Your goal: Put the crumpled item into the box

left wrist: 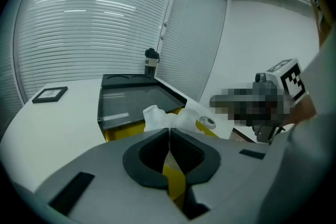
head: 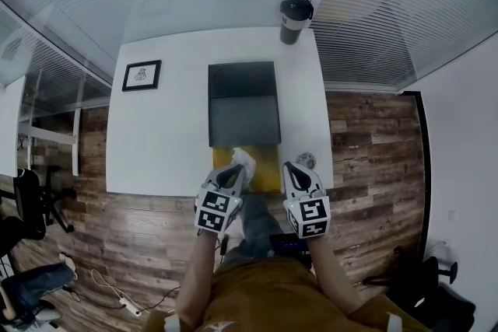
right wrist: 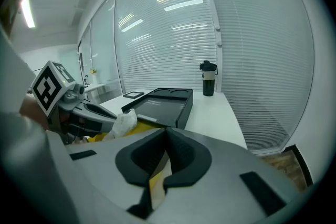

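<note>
Where the box (head: 268, 173) gapes, the left gripper (head: 236, 168) pinches the crumpled item (head: 247, 160).

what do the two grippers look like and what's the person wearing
The left gripper and right gripper are pale grey plastic shells with black padded jaws, each carrying a cube of black-and-white square markers. No cables show. The person wears a mustard-brown top and blue jeans.
</note>
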A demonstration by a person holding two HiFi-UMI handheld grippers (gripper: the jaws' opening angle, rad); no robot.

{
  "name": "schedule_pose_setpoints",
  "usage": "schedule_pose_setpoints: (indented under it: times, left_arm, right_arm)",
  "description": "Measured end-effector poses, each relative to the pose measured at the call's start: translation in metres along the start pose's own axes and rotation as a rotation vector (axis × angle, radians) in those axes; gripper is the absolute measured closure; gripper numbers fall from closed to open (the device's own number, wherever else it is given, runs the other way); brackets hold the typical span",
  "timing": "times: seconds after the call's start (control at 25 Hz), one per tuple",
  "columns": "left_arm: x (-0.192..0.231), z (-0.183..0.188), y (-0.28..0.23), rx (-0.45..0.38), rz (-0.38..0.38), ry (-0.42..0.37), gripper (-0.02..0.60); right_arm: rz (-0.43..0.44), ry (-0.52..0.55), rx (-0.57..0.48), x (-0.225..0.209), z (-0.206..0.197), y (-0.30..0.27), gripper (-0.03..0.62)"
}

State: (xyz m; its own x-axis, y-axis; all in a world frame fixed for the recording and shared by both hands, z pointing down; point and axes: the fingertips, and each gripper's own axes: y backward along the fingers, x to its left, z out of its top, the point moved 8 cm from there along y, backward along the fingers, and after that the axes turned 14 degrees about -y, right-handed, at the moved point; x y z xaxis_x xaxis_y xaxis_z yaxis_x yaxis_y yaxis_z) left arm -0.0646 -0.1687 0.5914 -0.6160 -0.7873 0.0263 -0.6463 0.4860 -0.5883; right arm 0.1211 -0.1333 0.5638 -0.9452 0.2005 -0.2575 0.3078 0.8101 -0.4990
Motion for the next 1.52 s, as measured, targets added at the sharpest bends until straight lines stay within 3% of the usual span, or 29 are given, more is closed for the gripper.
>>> schedule_pose_setpoints:
  times: [0.6,0.92,1.52]
  left_arm:
    - [-0.013,-0.001,-0.034,0.186,-0.078,-0.129,0.549]
    - [-0.019,-0.004,-0.047,0.268,-0.069,-0.222,0.548]
    - [-0.023,-0.007,-0.052,0.287,-0.074,-0.229,0.548]
  right_arm:
    - [-0.012,-0.029,0.016,-0.012,-0.002,-0.004,0.582]
    - [0.009,-0.049,0.010,-0.016,-0.003,-0.005,0.582]
    - [-0.002,-0.046,0.016,-0.021,-0.005,0.000,0.582]
